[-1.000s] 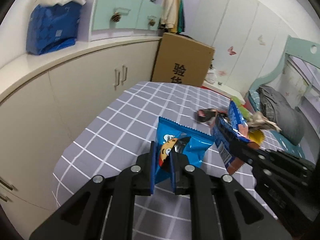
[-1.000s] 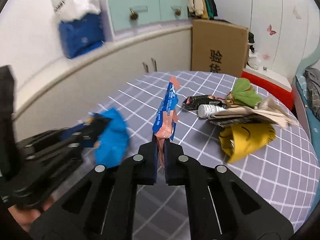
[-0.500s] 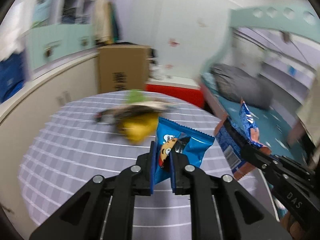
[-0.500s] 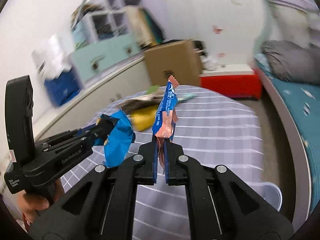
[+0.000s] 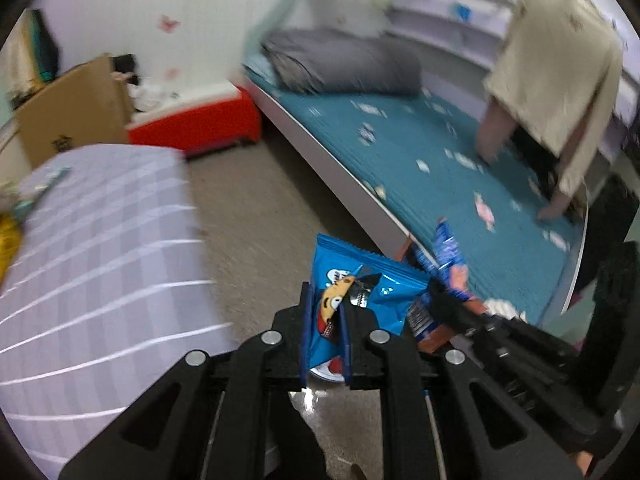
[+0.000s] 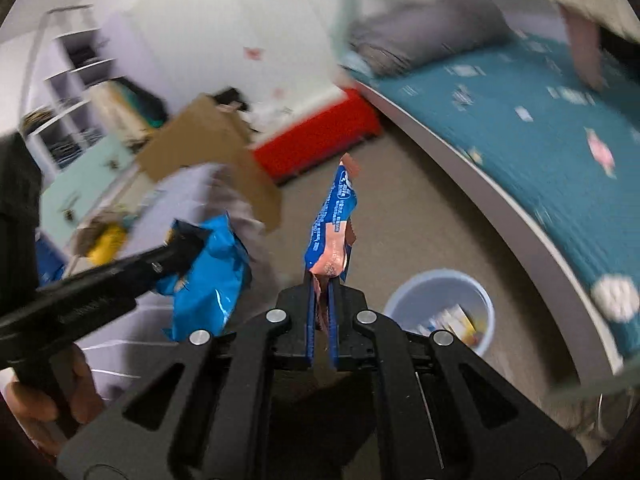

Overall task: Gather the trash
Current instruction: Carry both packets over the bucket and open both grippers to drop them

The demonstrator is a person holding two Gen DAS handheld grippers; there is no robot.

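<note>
My left gripper (image 5: 326, 312) is shut on a bright blue snack bag (image 5: 372, 288) and holds it over the floor, off the table. The bag also shows in the right wrist view (image 6: 212, 280). My right gripper (image 6: 323, 312) is shut on a blue and orange wrapper (image 6: 332, 224), held upright in the air. That wrapper also shows in the left wrist view (image 5: 448, 276). A pale blue trash bin (image 6: 400, 304) with some packaging inside stands on the floor, just right of and below my right gripper.
The checked table (image 5: 92, 240) is at the left, with yellow trash (image 6: 102, 240) left on it. A bed with a teal sheet (image 5: 420, 152) fills the right. A cardboard box (image 5: 76, 104) and a red box (image 5: 196, 124) stand at the back.
Both grippers have swung right, away from the table and toward the bed, keeping hold of their wrappers. The trash bin has come into the right wrist view.
</note>
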